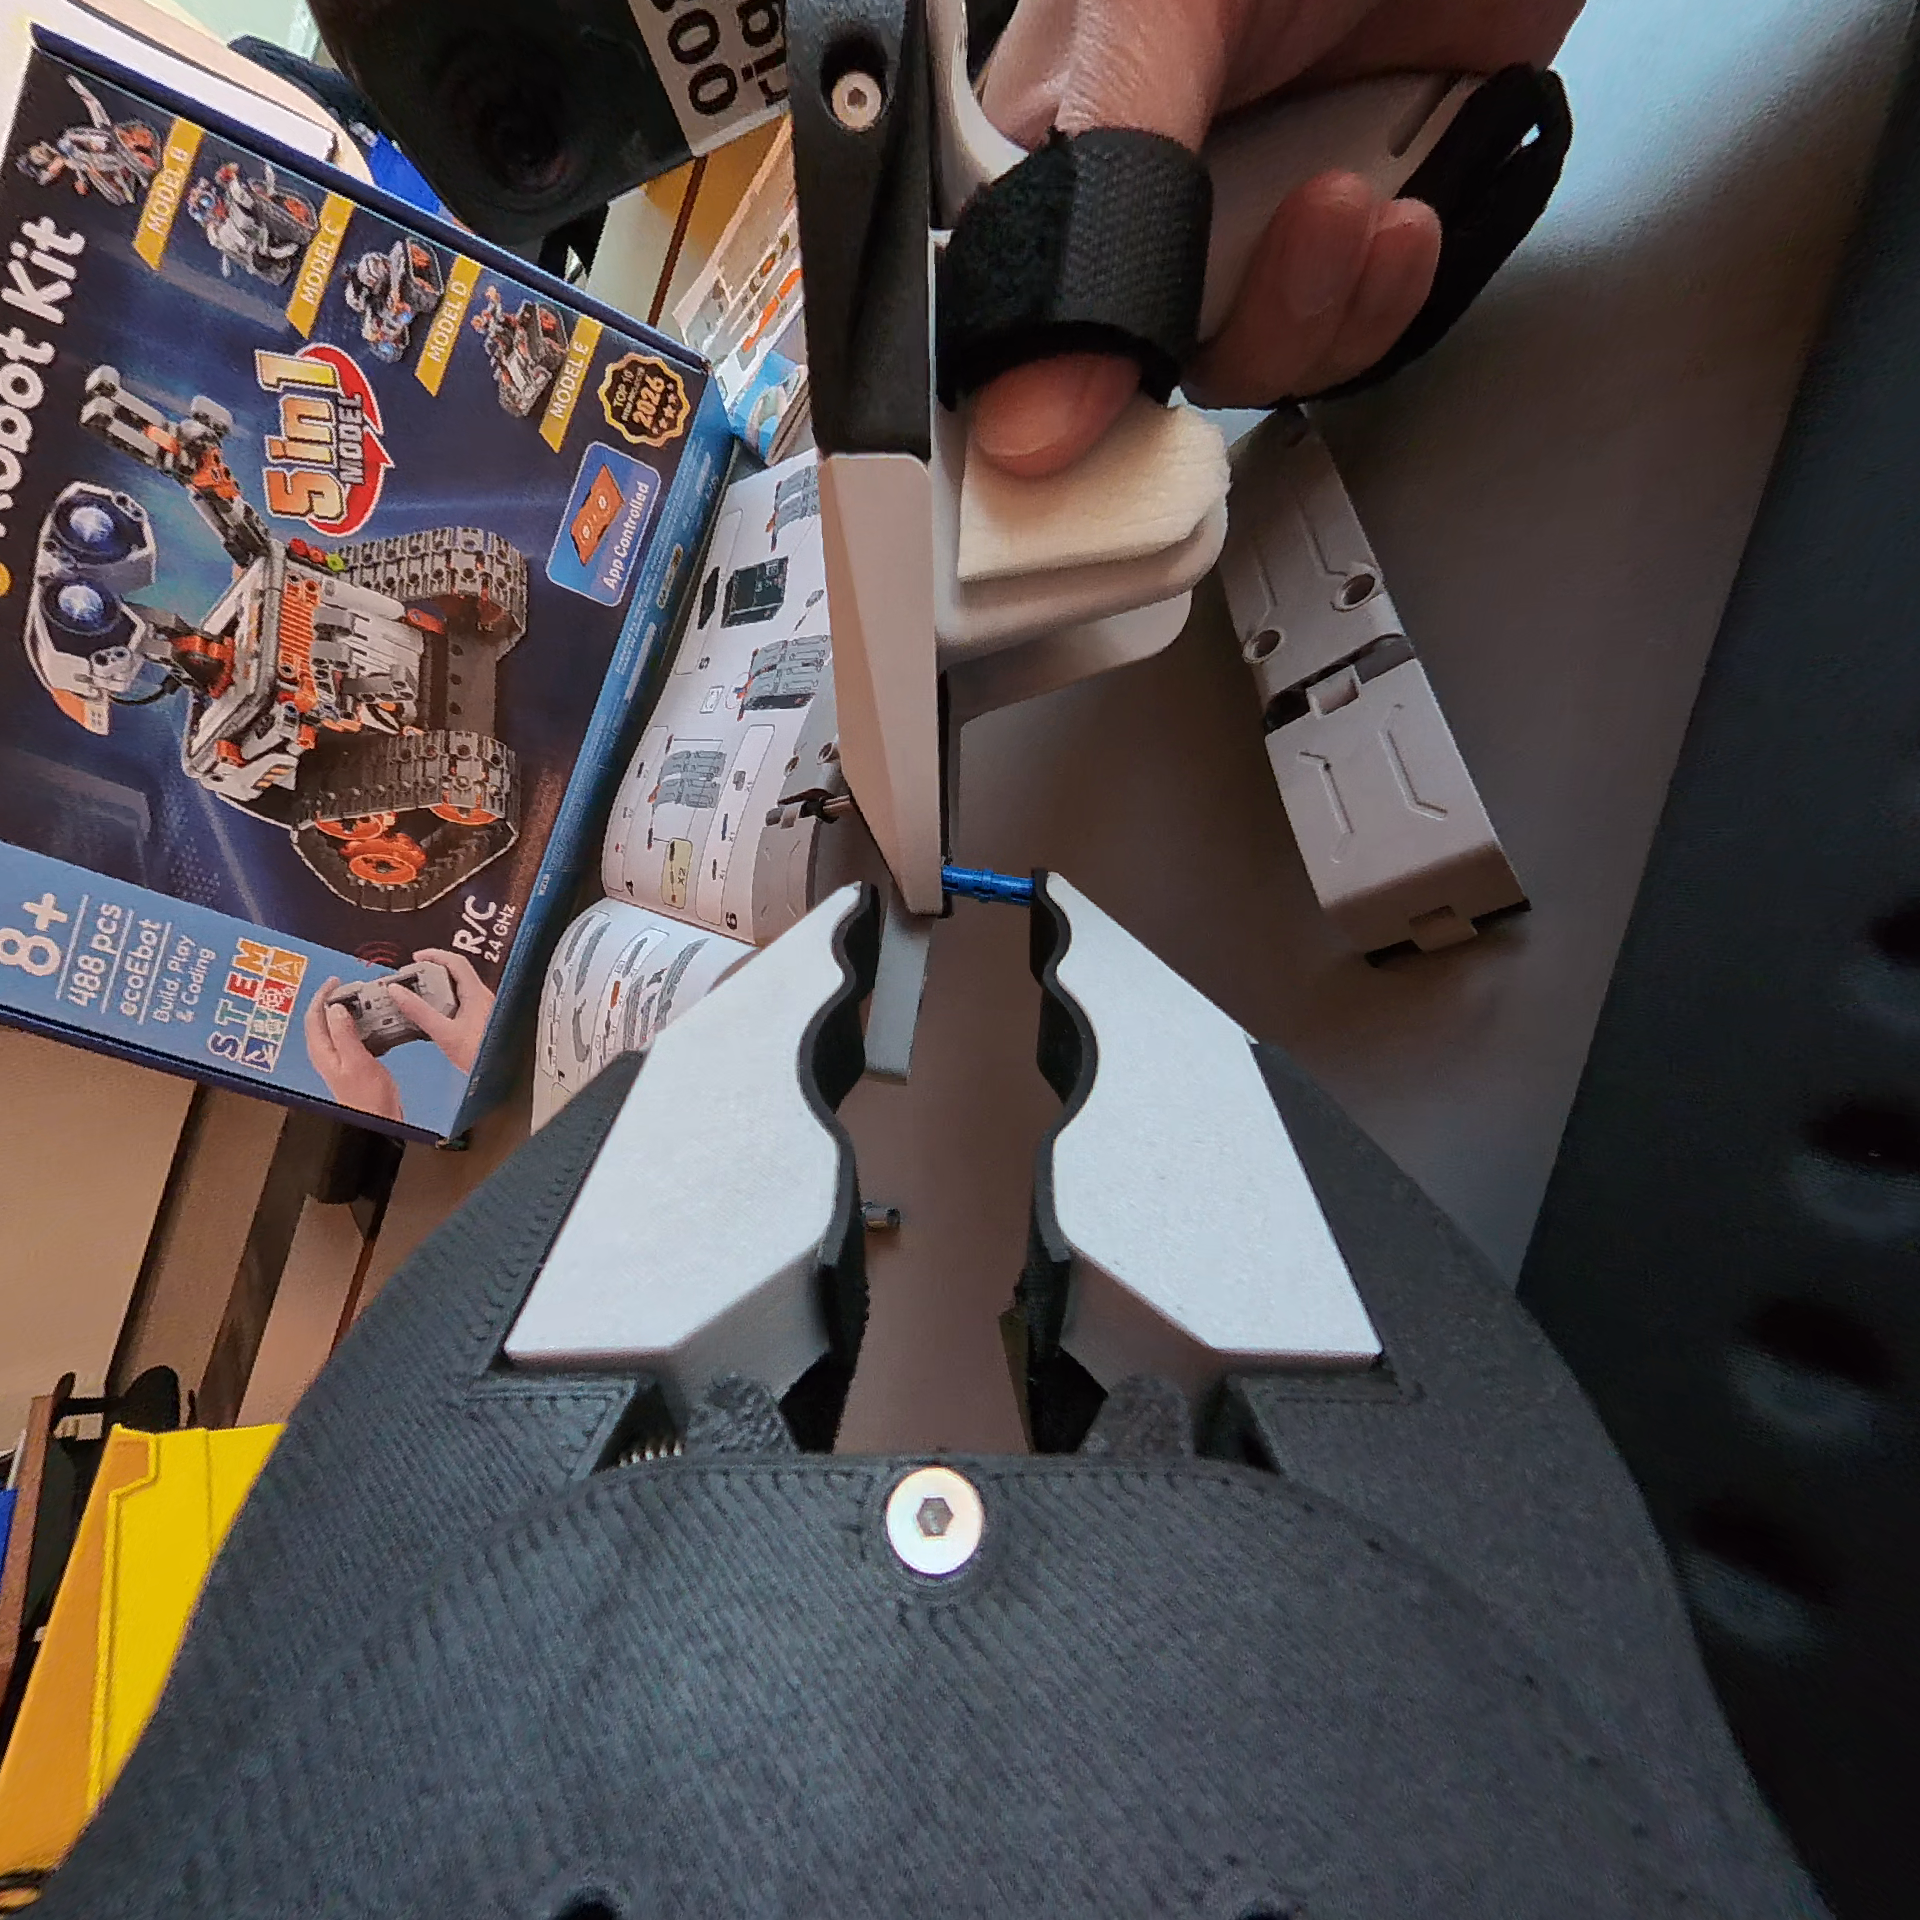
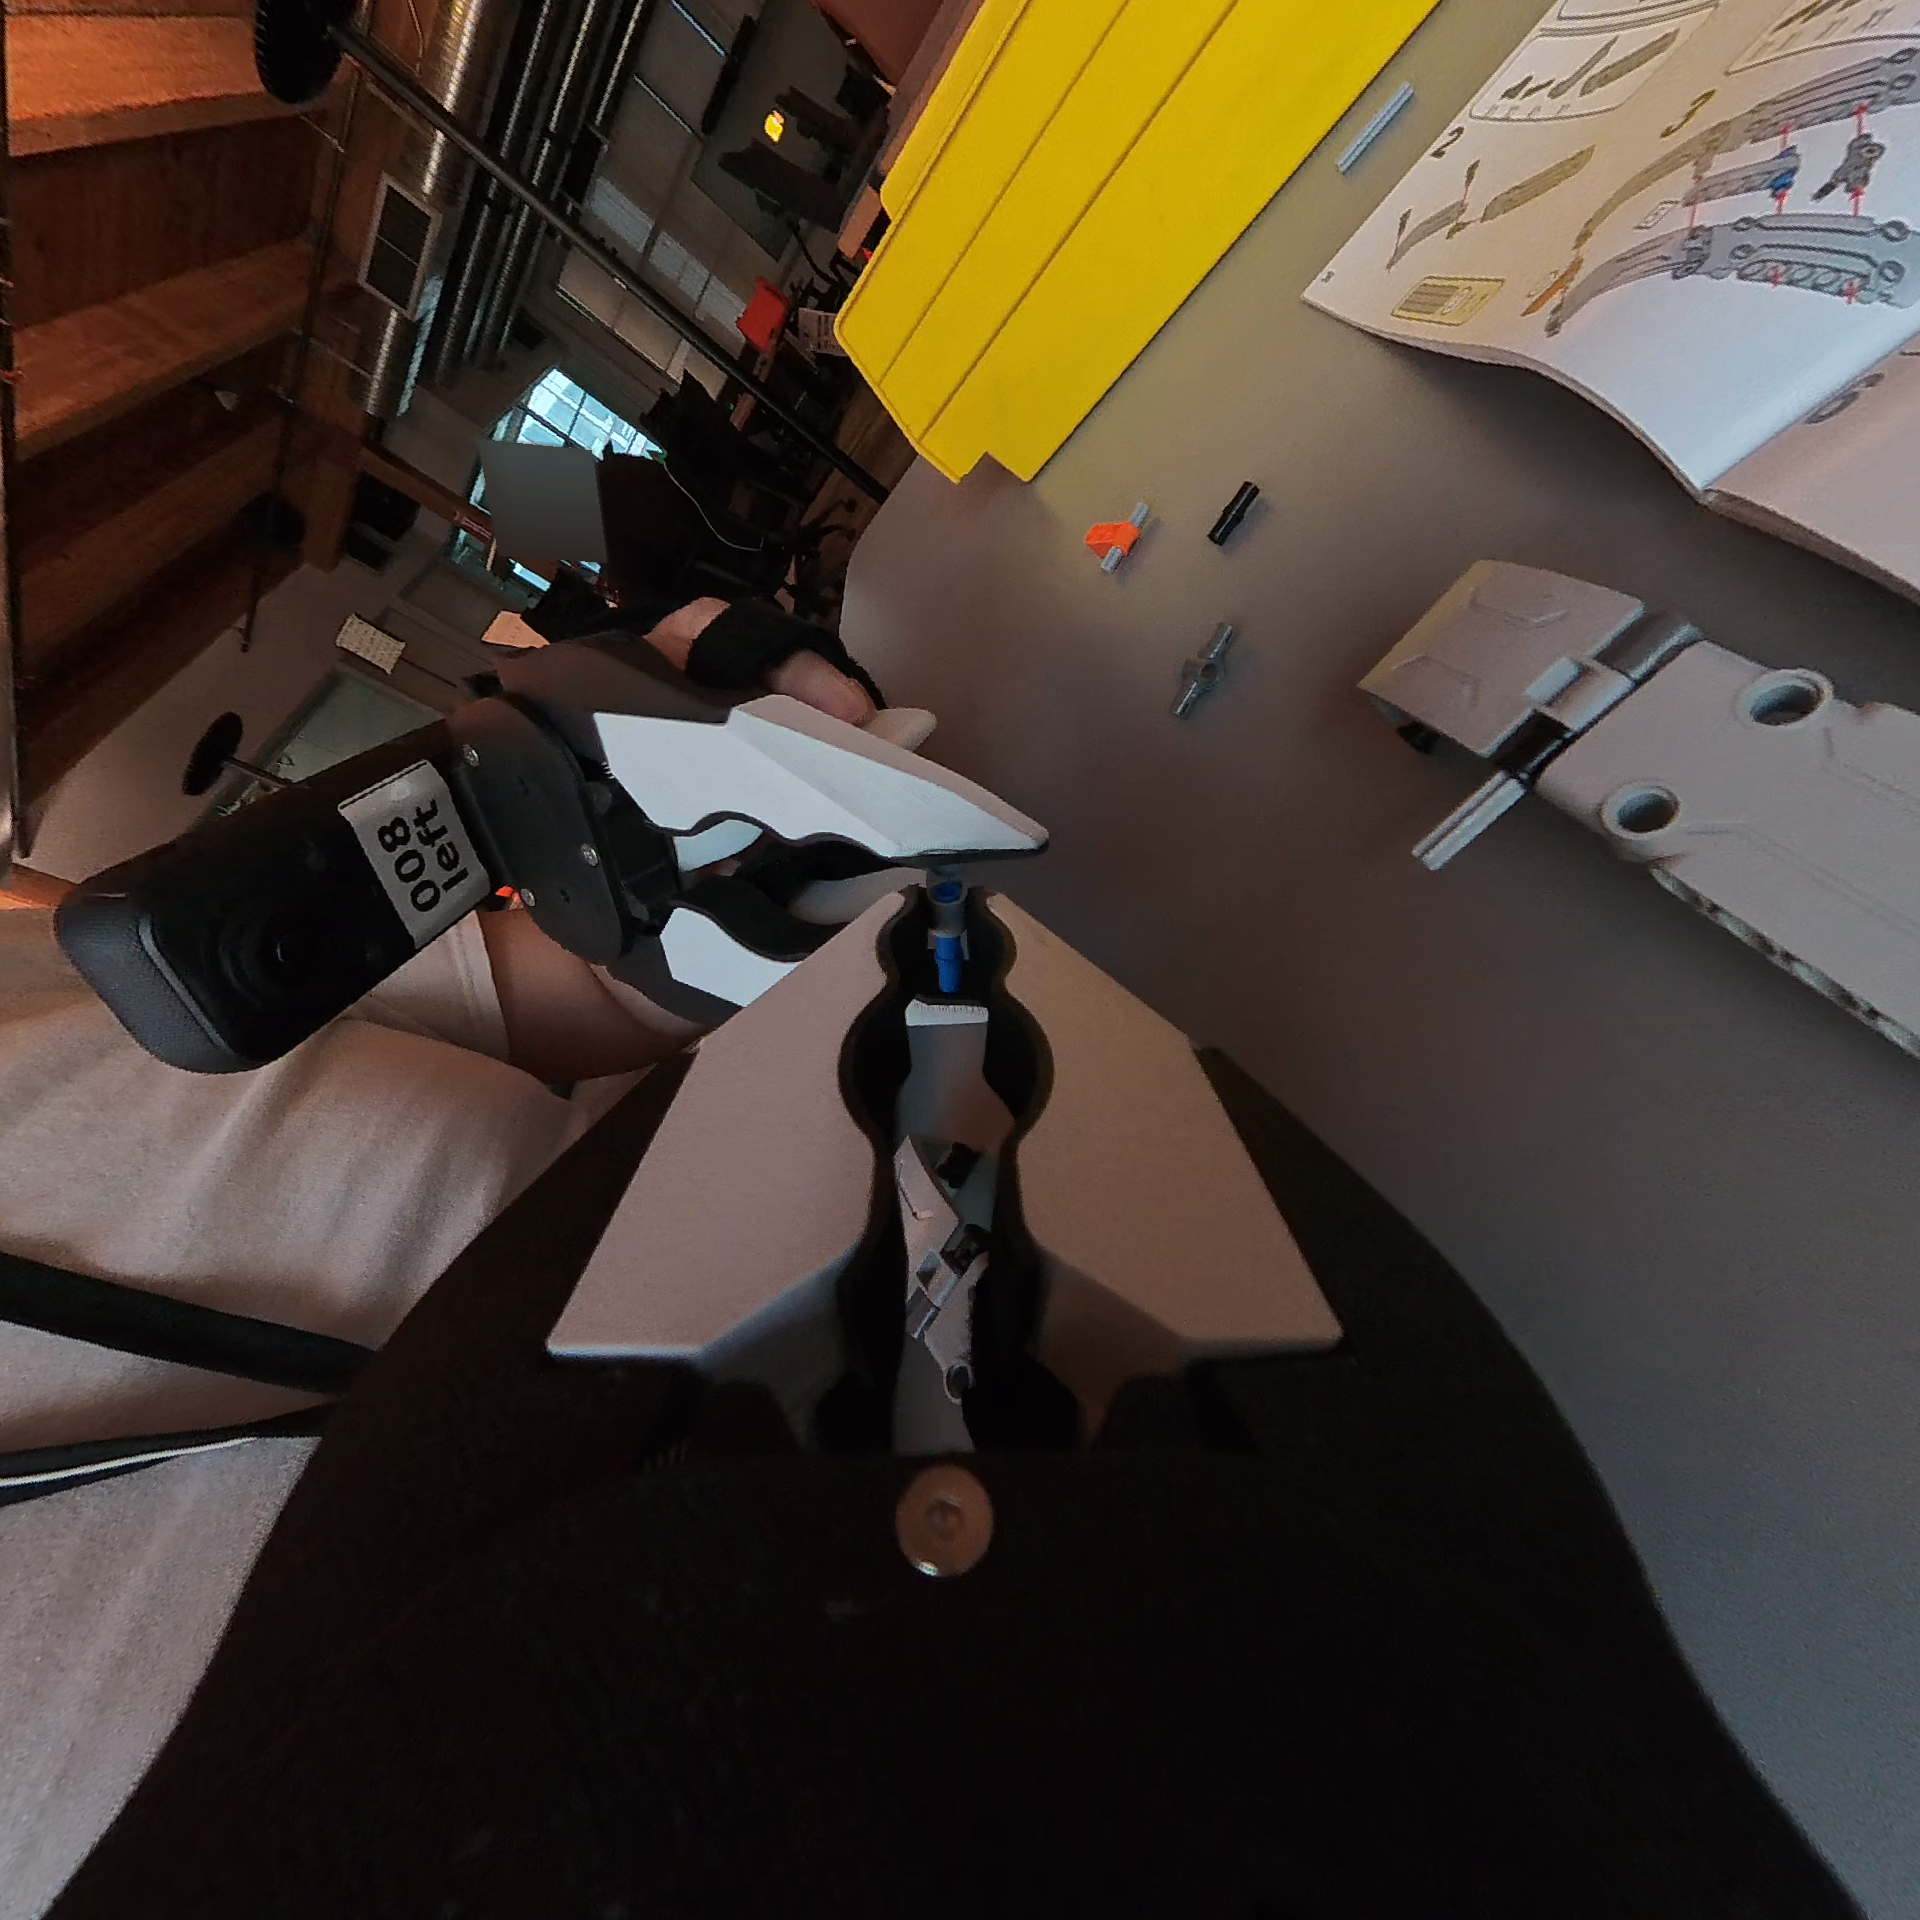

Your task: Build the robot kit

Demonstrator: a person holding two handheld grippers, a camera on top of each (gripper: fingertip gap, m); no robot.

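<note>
Blue plastic connector pin: spans open left gripper tips; right gripper clamps grey flat part touching pin.

Soft daylight, strong fisheye warping at edges, right view dimmer.

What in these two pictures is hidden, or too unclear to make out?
- Left wrist view: how far the blue pin runs on its left; the right hand-held gripper covers that end.
- Right wrist view: the grey part's full shape; this gripper's fingers hide its sides.
- Right wrist view: the small grey piece on the table is too small to identify.
- Left wrist view: the picture edge cuts off the blue box.
</note>
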